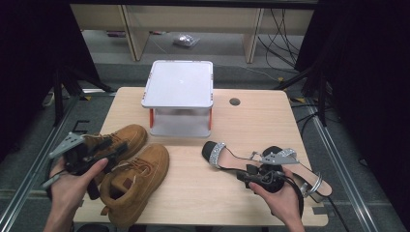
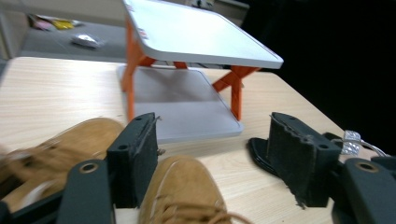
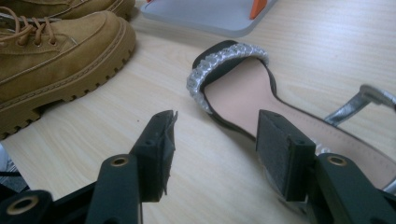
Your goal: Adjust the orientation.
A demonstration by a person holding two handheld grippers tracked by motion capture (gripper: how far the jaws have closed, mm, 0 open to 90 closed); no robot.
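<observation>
Two tan lace-up boots [image 1: 130, 166] lie at the table's left. My left gripper [image 1: 113, 152] hovers over them in a person's left hand. In the left gripper view its jaws [image 2: 215, 140] stand open, and a boot toe [image 2: 187, 191] sits low between them without touching either pad. A black sandal with a glittery toe strap [image 1: 217, 152] lies at the right. My right gripper [image 1: 244, 175] hangs above the sandal's middle. It is open [image 3: 217, 126], with its right pad over the edge of the sandal's insole [image 3: 243, 93] and its left pad over bare wood.
A white two-level shelf with orange legs [image 1: 178, 82] stands at the back centre, its lower plate [image 2: 187, 102] just beyond the boots. A cable hole [image 1: 235, 101] sits to its right. Bare wood lies between boots and sandal. Cables trail on the floor behind.
</observation>
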